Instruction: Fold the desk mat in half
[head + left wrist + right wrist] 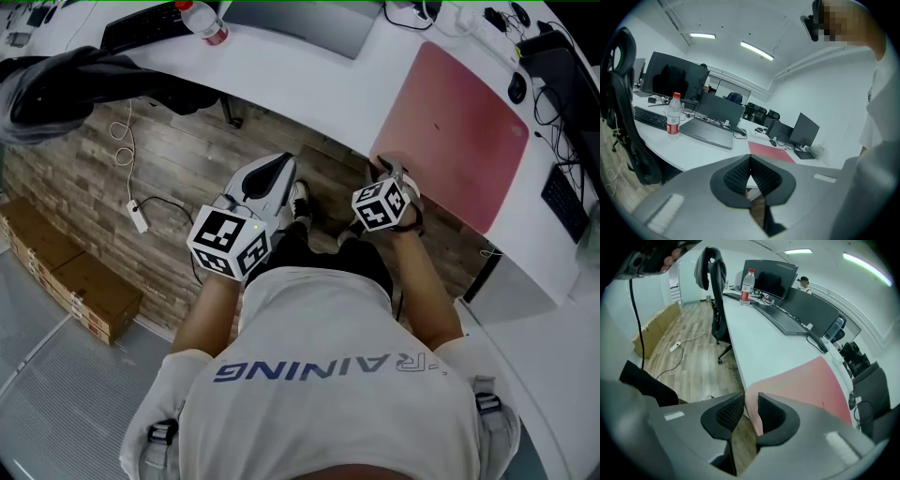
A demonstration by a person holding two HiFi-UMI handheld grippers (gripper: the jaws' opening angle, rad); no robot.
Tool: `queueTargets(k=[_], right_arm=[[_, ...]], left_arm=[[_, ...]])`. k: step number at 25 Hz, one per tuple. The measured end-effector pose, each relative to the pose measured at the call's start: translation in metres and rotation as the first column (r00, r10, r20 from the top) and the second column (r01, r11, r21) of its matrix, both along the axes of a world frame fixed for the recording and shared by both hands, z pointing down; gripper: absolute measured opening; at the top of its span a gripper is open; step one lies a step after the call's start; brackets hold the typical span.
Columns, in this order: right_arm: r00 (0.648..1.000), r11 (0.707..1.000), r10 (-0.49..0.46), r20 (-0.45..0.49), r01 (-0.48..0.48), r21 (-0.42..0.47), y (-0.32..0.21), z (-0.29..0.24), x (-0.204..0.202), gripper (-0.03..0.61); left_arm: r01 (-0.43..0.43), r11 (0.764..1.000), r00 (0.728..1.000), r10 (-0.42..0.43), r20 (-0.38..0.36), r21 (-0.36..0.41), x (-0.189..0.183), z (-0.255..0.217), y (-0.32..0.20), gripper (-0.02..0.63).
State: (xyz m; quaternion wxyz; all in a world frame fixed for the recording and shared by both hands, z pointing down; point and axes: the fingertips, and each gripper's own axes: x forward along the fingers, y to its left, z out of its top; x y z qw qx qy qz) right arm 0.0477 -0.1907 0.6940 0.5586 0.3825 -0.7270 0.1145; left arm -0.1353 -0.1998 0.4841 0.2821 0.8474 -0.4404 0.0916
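The pink desk mat point(459, 131) lies flat on the white curved desk point(309, 89); its near left corner hangs a little over the desk's edge. My right gripper point(386, 171) is at that corner. In the right gripper view the mat point(811, 380) has its corner between the jaws of the right gripper point(751, 408), which stand apart with a visible gap. My left gripper point(279, 171) hovers over the floor in front of the desk, away from the mat point(771, 152). The left gripper point(750, 161) has its pads together with nothing held.
A closed laptop point(300, 23), a water bottle point(204, 21) and a keyboard point(145, 26) sit on the desk left of the mat. A mouse point(517, 86) and cables lie beyond its far edge. A chair with a dark jacket point(75, 80) stands at left; cardboard boxes point(70, 277) lie on the floor.
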Motion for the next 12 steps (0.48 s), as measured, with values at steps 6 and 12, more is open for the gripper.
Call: queueTargets(k=[6,12], right_arm=[[0.998,0.997,-0.027,0.060,0.031,-0.065,0.0003,-0.0018,0.0005,0.096],[0.995,0.995,-0.043,0.089,0.050,-0.088,-0.0018,-0.0023,0.0027,0.058]], left_arm=[[-0.004,1.000,1.000,0.004,0.005,-0.018,-0.0041,0.0040,-0.0008,-0.002],[-0.029,0.999,1.000,0.029,0.006,-0.031,0.0043,0.0074,-0.0021,-0.002]])
